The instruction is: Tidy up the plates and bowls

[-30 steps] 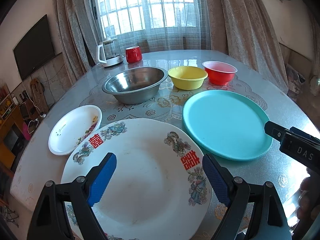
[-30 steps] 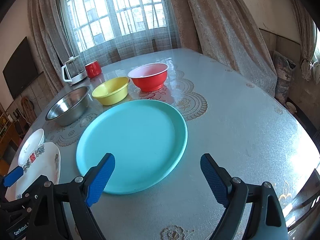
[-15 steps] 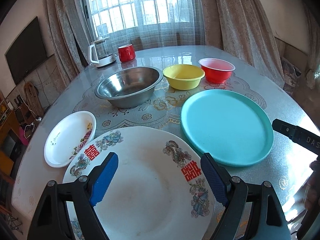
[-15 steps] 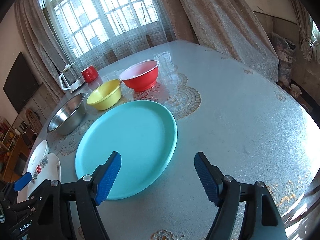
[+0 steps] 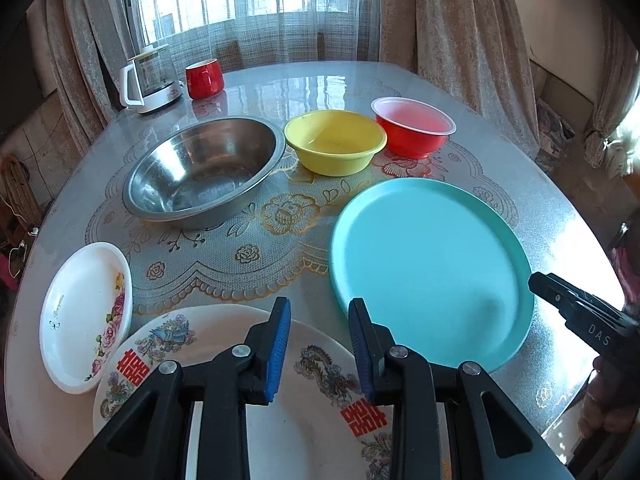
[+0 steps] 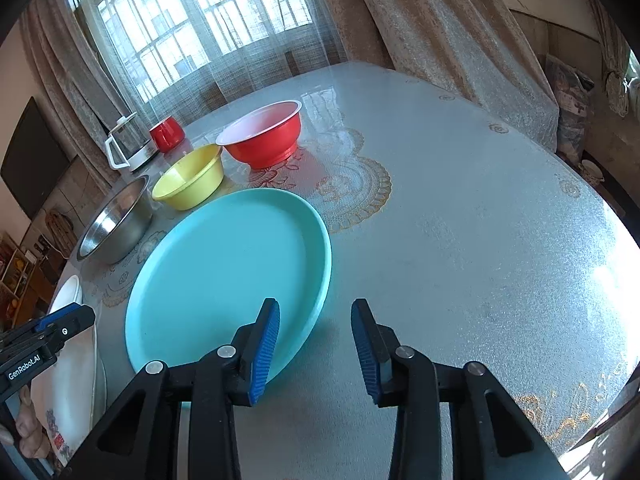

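plates and bowls sit spread on the round table (image 5: 280, 80). left gripper (image 5: 316, 344) tilts down over the far rim of the large white plate (image 5: 304, 420), its jaws just narrowed to a small gap with nothing between them. right gripper (image 6: 314, 348) angles down beside the teal plate's (image 6: 224, 276) near edge, jaws likewise narrowed, empty.

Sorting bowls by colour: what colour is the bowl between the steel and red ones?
Yellow bowl, clearest in the left wrist view.
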A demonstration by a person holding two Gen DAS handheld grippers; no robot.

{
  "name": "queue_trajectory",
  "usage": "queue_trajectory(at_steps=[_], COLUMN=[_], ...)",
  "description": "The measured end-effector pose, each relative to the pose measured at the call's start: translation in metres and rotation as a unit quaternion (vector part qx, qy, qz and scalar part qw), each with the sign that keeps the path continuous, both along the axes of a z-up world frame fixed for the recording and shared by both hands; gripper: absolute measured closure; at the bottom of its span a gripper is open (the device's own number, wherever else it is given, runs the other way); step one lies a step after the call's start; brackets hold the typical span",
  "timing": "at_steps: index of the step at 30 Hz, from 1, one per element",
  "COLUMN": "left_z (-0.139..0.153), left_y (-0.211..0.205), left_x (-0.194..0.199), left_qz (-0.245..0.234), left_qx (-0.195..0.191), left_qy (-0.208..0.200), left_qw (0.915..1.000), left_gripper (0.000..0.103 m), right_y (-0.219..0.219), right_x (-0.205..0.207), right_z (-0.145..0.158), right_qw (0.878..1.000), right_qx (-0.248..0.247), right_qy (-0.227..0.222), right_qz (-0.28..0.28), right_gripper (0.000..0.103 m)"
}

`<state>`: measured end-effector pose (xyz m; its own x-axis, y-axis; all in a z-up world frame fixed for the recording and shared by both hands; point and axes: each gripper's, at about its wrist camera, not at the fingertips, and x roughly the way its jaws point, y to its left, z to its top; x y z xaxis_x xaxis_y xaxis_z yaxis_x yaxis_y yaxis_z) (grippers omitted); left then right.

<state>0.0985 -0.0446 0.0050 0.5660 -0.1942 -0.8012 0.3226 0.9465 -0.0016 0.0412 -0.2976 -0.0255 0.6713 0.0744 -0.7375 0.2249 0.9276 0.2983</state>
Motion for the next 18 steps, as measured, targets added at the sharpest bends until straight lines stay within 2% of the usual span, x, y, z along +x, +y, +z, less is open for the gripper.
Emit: queue_trajectory(at_steps=[6,11,18], left_z=[-0.011,-0.02,-0.029], left_y=[-0.011,-0.022,-0.031], left_x=[0.026,0.043,0.06], left_qz=[-0.005,-0.018,-0.026], left_qx=[0.005,0.007,0.016], left_qy=[0.032,0.05,0.066], left_qw=[0.9994,0.9986,0.9974], left_gripper=[0.077,0.081,0.081], right_y=[-0.005,-0.001,-0.001], right_x=[0.006,0.01,0.014], right_z=[-0.005,-0.005,-0.006], right_qw=[1.0,1.0,1.0], right_qx=[0.008,-0.005,-0.018], right_qy=[0.009,0.009,0.013], right_qz=[0.002,0.011,0.019], right_gripper=[0.065,0.065,0.08])
